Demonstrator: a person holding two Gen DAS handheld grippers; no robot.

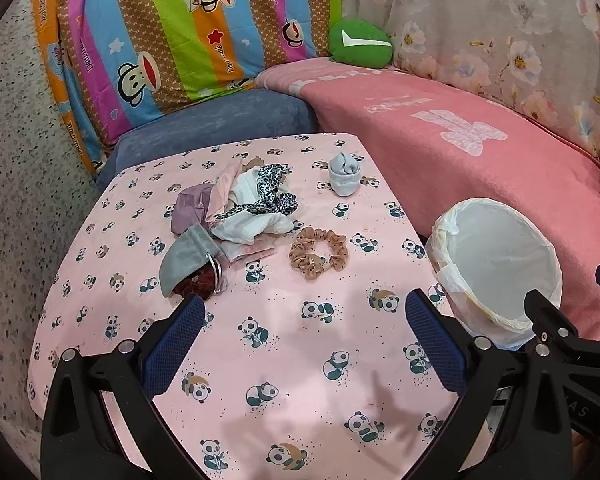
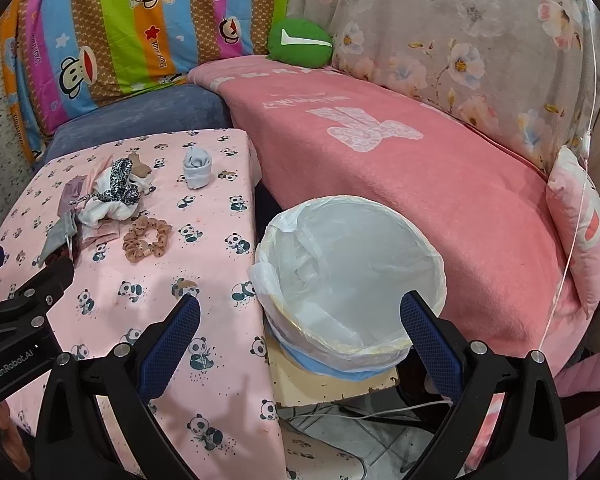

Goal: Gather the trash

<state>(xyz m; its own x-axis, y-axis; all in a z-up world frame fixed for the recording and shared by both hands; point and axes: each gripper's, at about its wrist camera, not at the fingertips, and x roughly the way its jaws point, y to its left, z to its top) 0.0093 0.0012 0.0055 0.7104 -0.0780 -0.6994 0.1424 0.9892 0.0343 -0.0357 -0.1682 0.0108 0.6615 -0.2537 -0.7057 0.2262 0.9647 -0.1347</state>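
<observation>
trash bin (image 2: 352,276) lined, apart | left gripper (image 1: 304,316) jaws wide, empty | right gripper (image 2: 300,316) jaws wide, empty

The left gripper (image 1: 302,312) hangs over the near part of a table covered in a pink panda-print cloth (image 1: 260,360), its blue-padded fingers (image 1: 176,344) spread wide with nothing between them. Beyond the left finger lies a heap of cloth scraps (image 1: 240,204), with a grey pouch (image 1: 186,256) and a dark red scrunchie (image 1: 198,282) at its near end. A tan scrunchie (image 1: 318,252) sits just right of the heap, and a rolled grey sock (image 1: 343,178) stands farther back. A bin lined with a white bag (image 1: 496,264) stands beside the table's right edge, against a pink blanket (image 1: 480,148). The right gripper (image 1: 560,332) shows at the right edge, near the bin.
</observation>
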